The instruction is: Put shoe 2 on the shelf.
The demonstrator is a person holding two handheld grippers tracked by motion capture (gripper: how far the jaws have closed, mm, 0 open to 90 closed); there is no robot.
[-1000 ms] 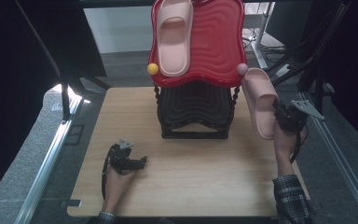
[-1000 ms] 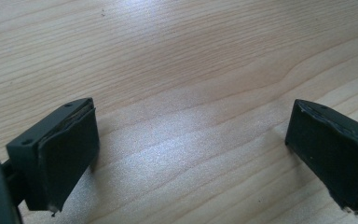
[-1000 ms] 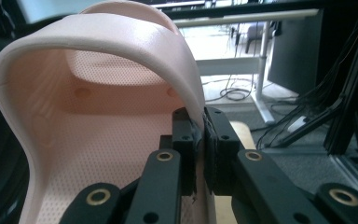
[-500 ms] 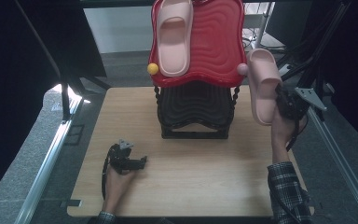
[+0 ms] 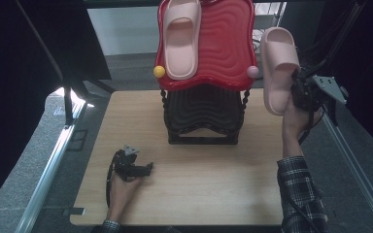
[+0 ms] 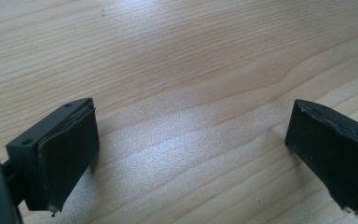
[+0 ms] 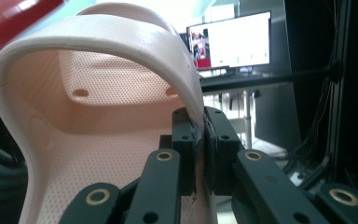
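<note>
A pink slipper hangs in the air to the right of the red shelf top, with my right gripper shut on the edge of its strap. Up close, in the right gripper view, the jaws of the right gripper pinch the slipper strap's thin rim. A second pink slipper lies on the left half of the red top. My left gripper rests on the wooden table at the front left. Its jaws stand wide open over bare wood.
The red top sits on a black wavy rack at the table's back middle, with a yellow ball and a pink ball at its corners. A metal rail runs along the left, another along the right.
My right gripper has lifted the slipper from beside the rack up to the level of the red top. The left gripper has stayed put.
</note>
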